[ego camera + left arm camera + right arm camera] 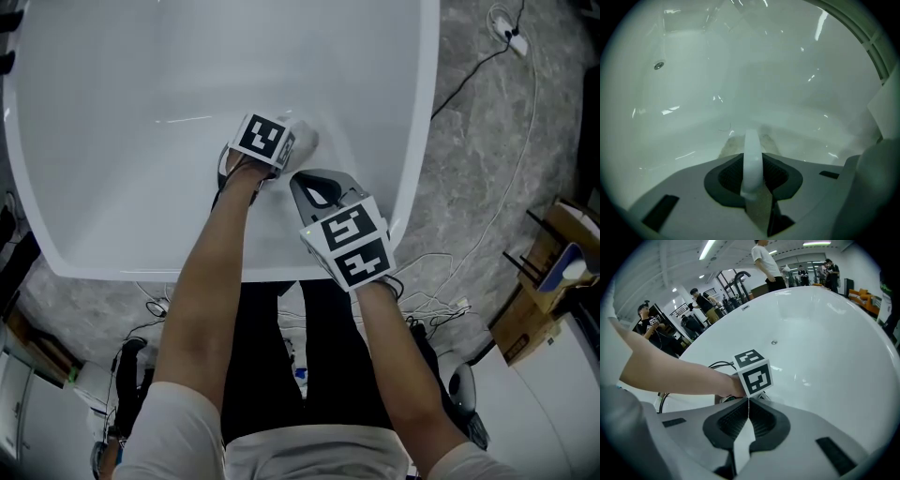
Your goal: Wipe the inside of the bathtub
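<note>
Reaches forward and down with both bare forearms, short white sleeves at the shoulders. Stretches the left arm (211, 281) farther out, with the left gripper (292, 142) at its end and the marker cube facing up. Clamps that gripper's fingers (729, 176) on a white wiper (752, 159), which stands upright between them and sticks out past the tips. Holds the right gripper (323, 187) just behind and to the right, tips close beside the left wrist, pointing the same way. Presses its fingers (731, 420) together, nothing between them. Bends the right arm (394, 356) less than the left, closer to the body.
</note>
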A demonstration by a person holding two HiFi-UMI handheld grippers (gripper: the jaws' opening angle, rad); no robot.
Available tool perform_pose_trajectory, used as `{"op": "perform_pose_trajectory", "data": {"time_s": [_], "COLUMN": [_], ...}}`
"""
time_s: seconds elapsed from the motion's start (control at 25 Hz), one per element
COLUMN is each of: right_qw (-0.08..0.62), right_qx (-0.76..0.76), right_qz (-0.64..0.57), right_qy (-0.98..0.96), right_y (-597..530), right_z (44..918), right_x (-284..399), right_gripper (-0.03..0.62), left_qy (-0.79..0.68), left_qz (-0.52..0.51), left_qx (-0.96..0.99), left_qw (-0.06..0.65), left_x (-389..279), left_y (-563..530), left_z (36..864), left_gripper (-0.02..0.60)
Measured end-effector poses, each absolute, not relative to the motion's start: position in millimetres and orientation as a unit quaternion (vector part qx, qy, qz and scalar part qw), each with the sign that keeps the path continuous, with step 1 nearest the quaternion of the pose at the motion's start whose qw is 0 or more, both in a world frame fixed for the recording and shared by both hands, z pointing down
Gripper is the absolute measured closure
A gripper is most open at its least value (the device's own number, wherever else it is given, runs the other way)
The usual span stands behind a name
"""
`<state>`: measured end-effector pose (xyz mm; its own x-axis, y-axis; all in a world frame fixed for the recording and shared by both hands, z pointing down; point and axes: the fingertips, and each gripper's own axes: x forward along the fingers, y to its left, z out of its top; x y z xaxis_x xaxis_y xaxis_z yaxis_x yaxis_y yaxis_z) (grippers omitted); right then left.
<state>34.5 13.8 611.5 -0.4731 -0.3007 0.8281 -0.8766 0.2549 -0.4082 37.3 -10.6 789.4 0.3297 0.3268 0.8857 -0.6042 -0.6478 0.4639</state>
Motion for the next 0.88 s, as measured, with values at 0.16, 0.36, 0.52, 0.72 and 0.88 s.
{"op": "perform_pose_trajectory", "data": {"time_s": [0.16,0.36,0.52,0.72,0.88], "right_qw": [0.319,0.323,0.326,0.335,0.34], "right_qx": [0.4,0.396,0.391,0.372,0.359], "right_qz": [0.456,0.453,0.446,0.43,0.42], "right_qy": [-0.728,-0.731,-0.736,-0.751,-0.76], "right_y": [14,12,6,-1,-5], "right_z": [615,616,615,619,625], "right_x": [31,22,12,-6,-22], "right_gripper": [0.572,0.572,0.572,0.572,0.572], "left_qy": [-0.1,-0.11,-0.115,-0.127,-0.136], "left_qz": [0.571,0.579,0.587,0.596,0.603], "left_qx": [0.706,0.701,0.698,0.692,0.688], "left_qw": [0.406,0.402,0.394,0.387,0.38], "left_x": [30,3,-21,-56,-85], "left_y": [-17,-28,-39,-53,-64], "left_z": [791,793,793,794,795], "left_gripper": [0.48,0.48,0.48,0.48,0.48]}}
